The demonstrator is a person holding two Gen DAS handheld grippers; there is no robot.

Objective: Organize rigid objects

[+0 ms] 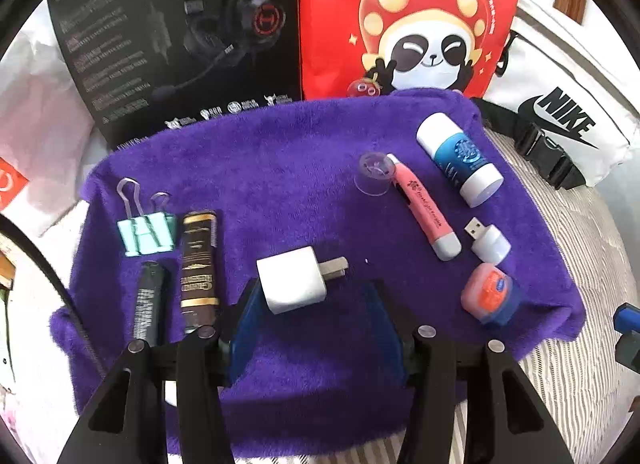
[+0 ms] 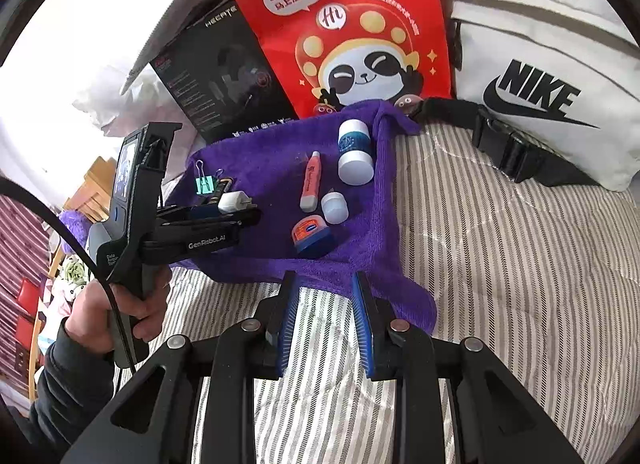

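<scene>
Left wrist: the left claw [image 1: 310, 306] stands part open around the plug [image 1: 291, 285] on the purple towel [image 1: 280, 168], pads seemingly just clear of it. I'd lift straight back, without nudging.

Right wrist: the right claw [image 2: 326, 318] hangs narrow and empty over the towel's near edge.

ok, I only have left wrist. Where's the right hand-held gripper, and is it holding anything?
Observer: Nothing. The right hand-held gripper hovers at the towel's near edge, jaws slightly apart.
Operator: What's under its body?
Observer: Striped bedding, not towel.
Operator: Who's on the left hand-held gripper?
Observer: A hand in a dark sleeve grips the handle of the left hand-held gripper.
</scene>
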